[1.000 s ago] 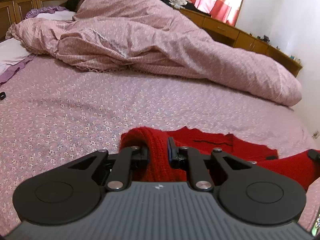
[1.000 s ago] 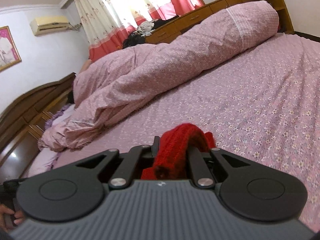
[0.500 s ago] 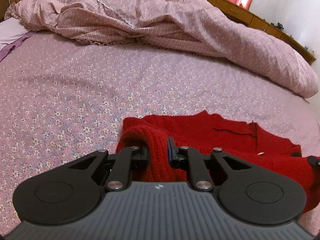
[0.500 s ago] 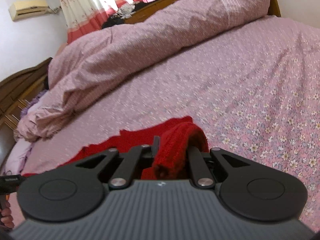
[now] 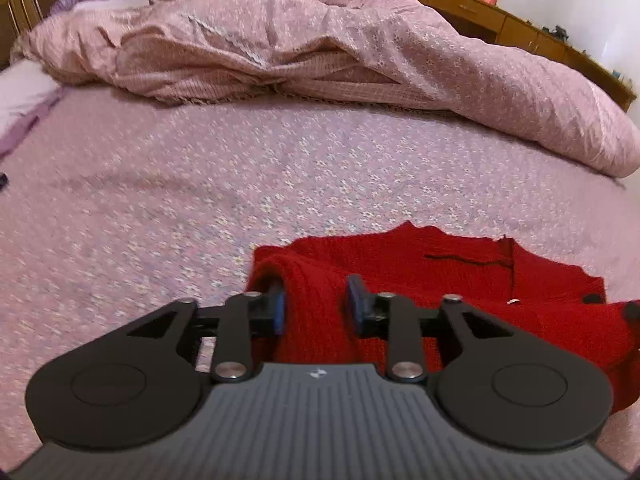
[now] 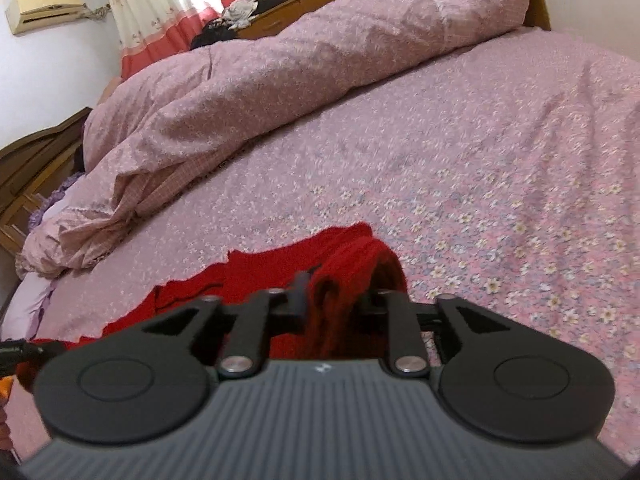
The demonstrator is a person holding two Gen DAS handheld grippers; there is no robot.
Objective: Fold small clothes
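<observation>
Half a second on, the left hand-held gripper (image 5: pixel 316 300) has let its fingers spread: they now stand apart on either side of a fold of the red knitted cardigan (image 5: pixel 460 276), blue pads showing, no longer pinching it. The right hand-held gripper (image 6: pixel 340 296) stays clamped on its own bunched fold of the red knitted cardigan (image 6: pixel 352 264), fingers drawn in tight against the wool. More of the garment lies spread on the bed than a second ago, when only a narrow strip showed past the left fingers.

The cardigan is a chunky rib knit, bright red, lying mostly flat on the pink flower-print bed sheet (image 5: pixel 200 184) with a dark pocket slit and a small pale button visible. Its edge is wavy, and each held end humps up.

Beyond the cardigan, a long rumpled pink quilt (image 5: pixel 320 48) runs across the bed. Behind the quilt stand a low wooden cabinet (image 5: pixel 500 20) and red-and-cream curtains (image 6: pixel 160 8); a wall air conditioner (image 6: pixel 44 10) hangs left of the curtains.
</observation>
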